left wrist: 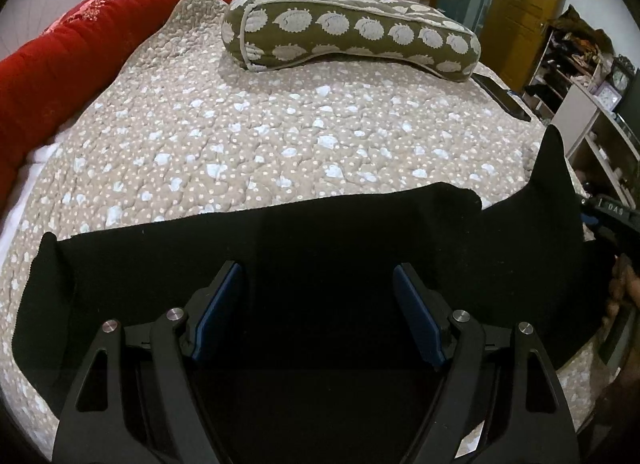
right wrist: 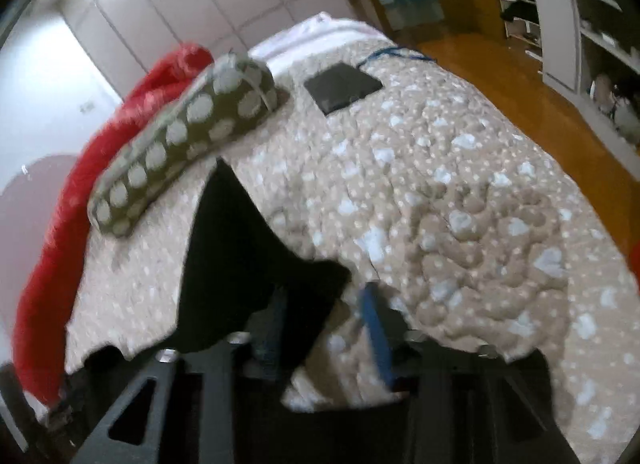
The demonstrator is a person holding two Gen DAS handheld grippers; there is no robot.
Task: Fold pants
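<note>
My left gripper (left wrist: 318, 316) has its blue pads spread wide over the black fabric pants (left wrist: 280, 264), pinching nothing. My right gripper (right wrist: 326, 328) looks narrowed on a raised corner of the pants, though blur hides pad contact. The pants lie across the near edge of the beige quilted bedspread (left wrist: 280, 136). I judge we're mid-fold; next, the left must clamp the cloth

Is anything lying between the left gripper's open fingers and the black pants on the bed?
Nothing visible. The left gripper hovers open directly over the black pants; the spotted bolster pillow lies well beyond, on the quilt.
</note>
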